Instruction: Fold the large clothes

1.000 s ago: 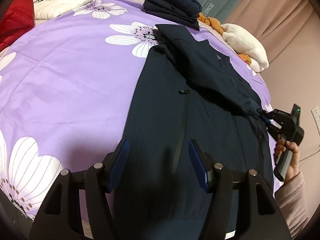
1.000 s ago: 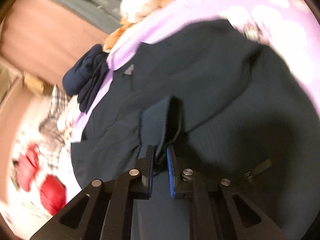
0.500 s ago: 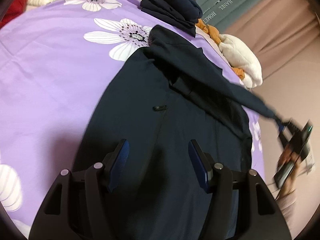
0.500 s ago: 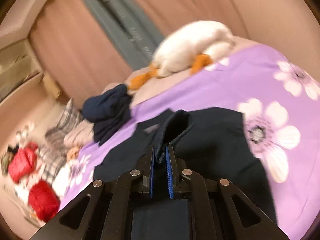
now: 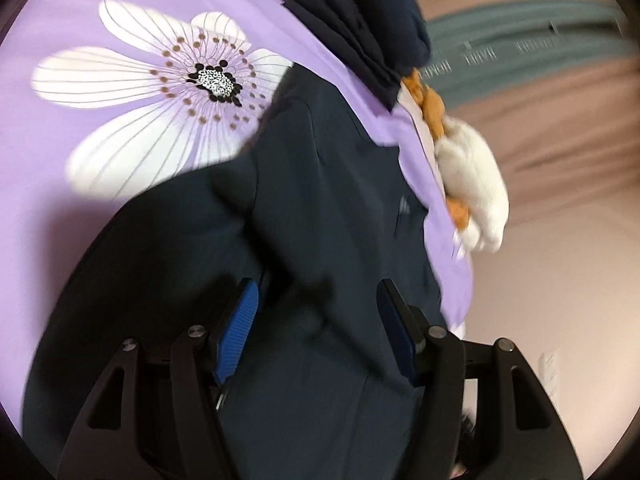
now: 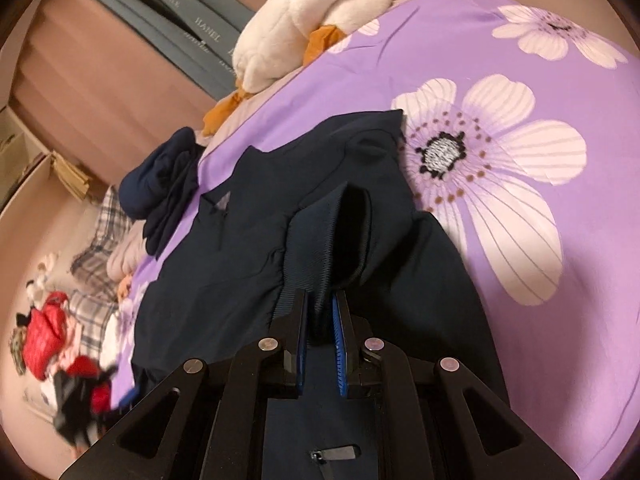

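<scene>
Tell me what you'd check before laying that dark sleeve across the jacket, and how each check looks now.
1. Right tool shut on the sleeve cuff: ok.
2. Left tool open, holding nothing: ok.
3. Jacket lying flat on the purple bedsheet: cannot tell, the body looks rumpled and blurred.
4. Landing area free of the folded navy pile: ok, it sits apart.
5. Plush toy clear of the jacket: ok.

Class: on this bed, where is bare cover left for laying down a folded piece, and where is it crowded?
Bare purple bedspread lies beside the navy jacket, around the big flower. Crowded: the edge holding the white plush duck and dark folded bundle, and the clothes heap beyond.
</scene>
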### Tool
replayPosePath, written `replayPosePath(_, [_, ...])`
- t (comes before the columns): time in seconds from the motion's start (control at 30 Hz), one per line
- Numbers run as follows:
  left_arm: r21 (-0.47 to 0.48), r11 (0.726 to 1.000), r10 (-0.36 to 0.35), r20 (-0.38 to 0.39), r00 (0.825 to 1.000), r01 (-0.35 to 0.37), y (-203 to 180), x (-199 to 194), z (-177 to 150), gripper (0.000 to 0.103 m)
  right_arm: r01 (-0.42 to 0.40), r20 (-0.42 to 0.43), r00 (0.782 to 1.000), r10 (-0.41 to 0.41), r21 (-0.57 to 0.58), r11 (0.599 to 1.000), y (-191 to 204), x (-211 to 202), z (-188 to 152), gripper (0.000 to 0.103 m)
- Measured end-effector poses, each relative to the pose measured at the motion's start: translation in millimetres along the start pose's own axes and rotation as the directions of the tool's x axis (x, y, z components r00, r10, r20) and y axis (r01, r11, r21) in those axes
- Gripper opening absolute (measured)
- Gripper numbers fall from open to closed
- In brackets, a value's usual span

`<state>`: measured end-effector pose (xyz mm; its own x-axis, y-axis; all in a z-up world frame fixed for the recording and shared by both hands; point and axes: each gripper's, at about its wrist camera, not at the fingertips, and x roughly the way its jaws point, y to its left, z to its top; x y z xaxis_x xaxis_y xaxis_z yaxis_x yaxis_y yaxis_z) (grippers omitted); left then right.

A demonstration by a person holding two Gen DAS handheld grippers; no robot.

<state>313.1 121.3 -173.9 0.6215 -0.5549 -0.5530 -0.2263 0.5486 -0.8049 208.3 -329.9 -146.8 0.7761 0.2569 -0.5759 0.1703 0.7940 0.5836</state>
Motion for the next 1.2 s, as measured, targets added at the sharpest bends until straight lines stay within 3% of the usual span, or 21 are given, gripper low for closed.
replayPosePath(0.2, [-0.131,0.991,-0.033,0.046,0.998,0.039,16.3,25.5,33.2,0.057,-0.009,-0.01,1.0,0.009,-0.036,0.999,7.2,-7.0,1.9,0.013])
replayPosePath(0.27, [-0.138,0.99,-0.012,0.088,0.996,0.024,18.2,21.2,42.5,0.031,-0.016,-0.015,1.0,0.016,-0.04,0.999,10.3,-3.1,2.6,0.013])
replayPosePath(0.37, [-0.149,0.989,0.013,0.112,0.994,0.004,26.6,11.8,49.6,0.015,-0.031,-0.028,0.999,0.03,-0.057,0.998,20.1,5.4,0.5,0.013])
replayPosePath(0.5, [-0.113,0.993,0.036,0.113,0.993,-0.023,34.5,10.6,48.7,0.014,0.007,-0.059,0.998,-0.011,-0.072,0.997,27.5,25.2,-6.4,0.013])
replayPosePath(0.6, [-0.14,0.99,0.008,0.086,0.996,0.004,45.6,11.1,50.7,0.017,0.042,-0.083,0.996,-0.045,-0.042,0.998,19.1,36.4,-12.6,0.013])
replayPosePath(0.67, [-0.131,0.991,0.014,0.067,0.998,-0.005,47.1,7.4,51.9,0.017,0.023,-0.076,0.997,-0.024,-0.017,1.0,12.7,34.0,-12.0,0.013])
replayPosePath(0.8, [-0.018,0.994,0.106,0.069,0.992,-0.105,38.8,-13.1,48.6,0.024,0.048,-0.041,0.998,-0.048,-0.008,0.999,9.8,12.9,-3.4,0.019])
replayPosePath(0.9, [0.11,0.974,0.188,0.102,0.977,-0.199,25.5,-29.9,39.7,0.023,0.084,0.021,0.996,-0.083,-0.07,0.994,20.7,-7.0,1.7,0.023])
replayPosePath(0.97, [0.207,0.95,0.21,0.127,0.969,-0.233,8.3,-35.2,30.3,0.023,0.107,0.052,0.994,-0.1,-0.145,0.984,37.3,-14.0,1.4,0.024])
replayPosePath(1.07, [0.342,0.911,0.196,0.13,0.972,-0.23,-27.3,-27.2,13.5,0.023,0.105,0.056,0.994,-0.093,-0.268,0.958,71.0,-8.0,-3.8,0.031])
replayPosePath(1.2, [0.521,0.825,0.199,0.096,0.975,-0.22,-73.0,7.2,-17.9,0.023,0.082,0.008,0.996,-0.086,-0.404,0.911,115.4,20.6,-19.6,0.031])
